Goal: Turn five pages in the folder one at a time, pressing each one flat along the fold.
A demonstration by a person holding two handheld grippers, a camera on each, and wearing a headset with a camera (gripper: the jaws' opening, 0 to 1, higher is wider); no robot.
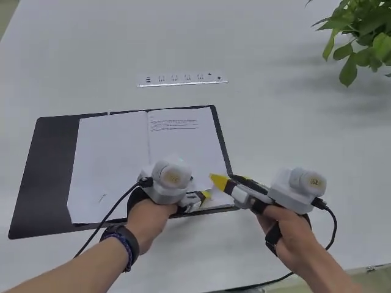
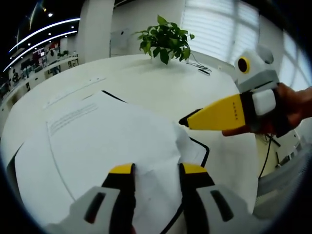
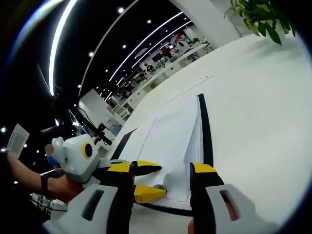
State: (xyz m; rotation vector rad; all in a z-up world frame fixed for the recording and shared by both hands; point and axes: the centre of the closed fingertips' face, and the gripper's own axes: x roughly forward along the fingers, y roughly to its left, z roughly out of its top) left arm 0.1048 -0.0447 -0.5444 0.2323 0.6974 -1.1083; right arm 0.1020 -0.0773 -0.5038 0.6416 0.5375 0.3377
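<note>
A black folder [image 1: 49,165] lies open on the white table, with white pages spread across it. The right-hand page [image 1: 183,146] carries a few lines of print near its top. My left gripper [image 1: 200,196] sits at the page's lower right corner, open, and the slightly lifted, rumpled page [image 2: 107,131] runs between its jaws [image 2: 158,170]. My right gripper [image 1: 221,182] points left at that same corner from just off the folder's right edge, and it is open [image 3: 165,169]. Ahead of it lie the page [image 3: 170,141] and the left gripper's yellow fingers [image 3: 146,168].
A flush power strip [image 1: 182,79] is set into the table beyond the folder. A potted green plant [image 1: 360,30] stands at the far right. The table's near edge runs just below my hands, and cables trail from both grippers.
</note>
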